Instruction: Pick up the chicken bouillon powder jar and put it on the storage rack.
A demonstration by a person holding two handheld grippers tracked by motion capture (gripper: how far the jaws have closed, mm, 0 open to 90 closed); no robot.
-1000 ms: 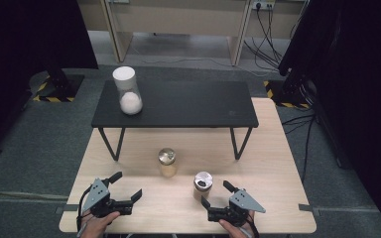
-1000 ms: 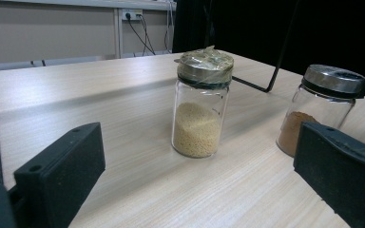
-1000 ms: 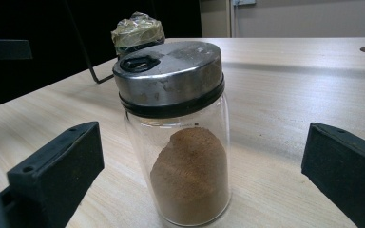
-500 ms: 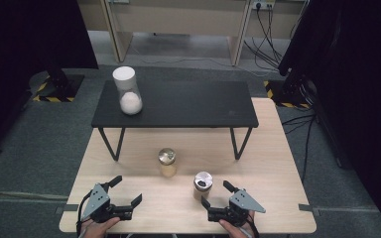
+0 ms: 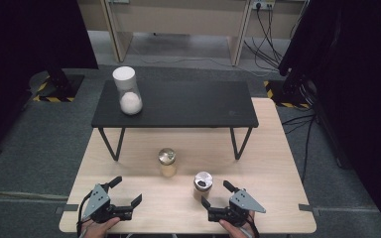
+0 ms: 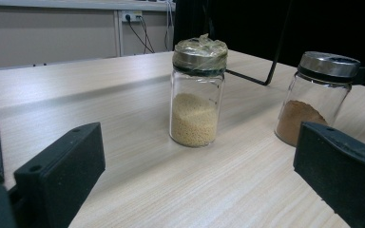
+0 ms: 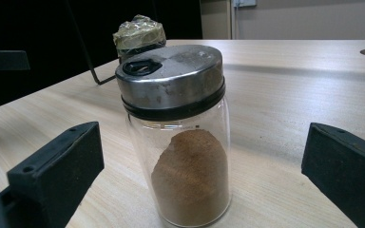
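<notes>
Right tongs (image 5: 216, 195) wide open, empty, jaws either side of brown-powder jar (image 7: 183, 142) without touching. Left tongs (image 5: 127, 191) wide open, empty, facing yellow-grain jar (image 6: 197, 92). Both jars upright on desk (image 5: 278, 163).

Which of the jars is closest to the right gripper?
The brown-powder jar with the bare steel lid, standing between the open right gripper jaws. The yellow-grain jar has a film-wrapped lid and stands farther off.
</notes>
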